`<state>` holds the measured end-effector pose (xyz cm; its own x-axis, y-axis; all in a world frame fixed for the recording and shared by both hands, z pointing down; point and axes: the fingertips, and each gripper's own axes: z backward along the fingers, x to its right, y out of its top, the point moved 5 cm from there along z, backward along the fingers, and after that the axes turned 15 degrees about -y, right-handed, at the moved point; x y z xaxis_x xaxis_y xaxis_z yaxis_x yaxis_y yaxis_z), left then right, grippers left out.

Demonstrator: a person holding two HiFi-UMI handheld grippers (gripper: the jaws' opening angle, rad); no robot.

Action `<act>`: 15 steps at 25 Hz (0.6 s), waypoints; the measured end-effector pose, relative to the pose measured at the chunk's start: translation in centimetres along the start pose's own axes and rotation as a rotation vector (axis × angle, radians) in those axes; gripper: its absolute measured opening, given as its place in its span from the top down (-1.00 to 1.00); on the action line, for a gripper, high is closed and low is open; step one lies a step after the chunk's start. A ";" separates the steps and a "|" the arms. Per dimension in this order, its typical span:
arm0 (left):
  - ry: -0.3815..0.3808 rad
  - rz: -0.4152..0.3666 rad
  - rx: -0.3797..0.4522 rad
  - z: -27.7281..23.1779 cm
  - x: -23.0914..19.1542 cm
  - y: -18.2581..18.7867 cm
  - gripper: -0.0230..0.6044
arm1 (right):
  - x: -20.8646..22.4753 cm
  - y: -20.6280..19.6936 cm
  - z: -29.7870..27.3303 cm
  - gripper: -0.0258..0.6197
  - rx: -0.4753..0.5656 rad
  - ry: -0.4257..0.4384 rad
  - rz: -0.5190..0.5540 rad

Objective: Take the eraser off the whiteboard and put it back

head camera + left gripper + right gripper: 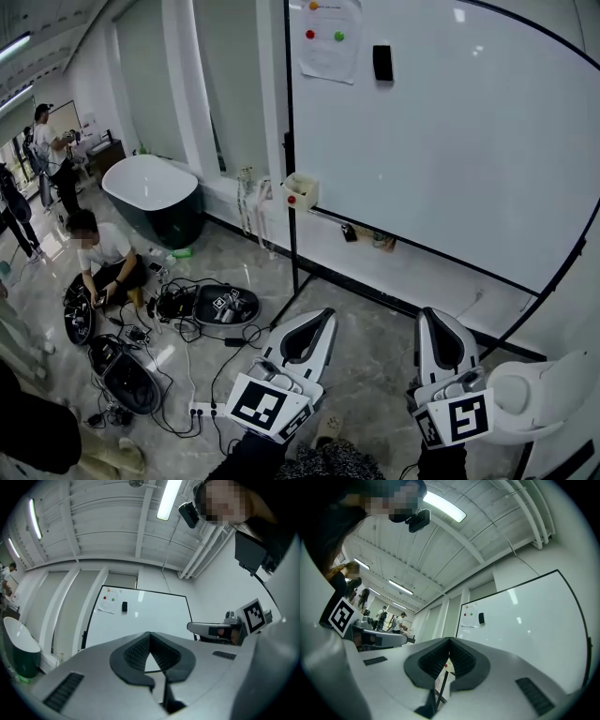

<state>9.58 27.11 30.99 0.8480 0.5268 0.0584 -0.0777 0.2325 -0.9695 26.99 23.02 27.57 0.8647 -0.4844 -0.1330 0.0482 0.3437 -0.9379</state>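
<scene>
Both tongs are clenched on nothing. The left tongs (150, 635) show their ribbed pads meeting at the tip with only air between them, and the right tongs (450, 641) are pinched together the same way. From the head view they sit low and side by side, noses aimed at the whiteboard (450, 150) and well apart from it, with bare floor (366, 366) in between.

The target is up high: the eraser (382, 63), a small black block, clings near the whiteboard's upper left corner, just beside the paper sheet (328, 39) with its coloured dots. It looks untouched, so I read this as the reach, with the pick-off not yet begun.

To do it well, one pair of tongs should take the job. I'd pick the right, since the eraser lies closer to its line. It should spread its jaws before it arrives, not at the surface. Come in square to the board face, straddle the eraser across its narrow sides, and close firmly on the body. It probably holds by magnet, so a straight pull away from the board beats a sideways drag that could skid it into the sheet. Keep the idle tongs low and clear of the board's left edge, where a small box (300, 190) hangs on the frame.
</scene>
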 end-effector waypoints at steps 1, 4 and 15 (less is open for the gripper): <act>0.002 -0.001 0.001 -0.3 -0.6 -0.2 0.91 | 0.0 -0.3 -0.7 0.90 0.002 0.005 0.001; 0.009 -0.006 0.003 -1.6 -2.4 -0.9 0.91 | 0.3 -1.2 -2.9 0.90 0.013 0.016 -0.003; 0.018 -0.039 -0.022 -7.4 -9.6 -2.2 0.91 | 1.3 -5.1 -12.6 0.90 0.026 0.048 -0.050</act>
<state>5.46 15.44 30.84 0.8595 0.5027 0.0923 -0.0327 0.2343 -0.9716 21.54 10.49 28.16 0.8361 -0.5391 -0.1015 0.1046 0.3382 -0.9352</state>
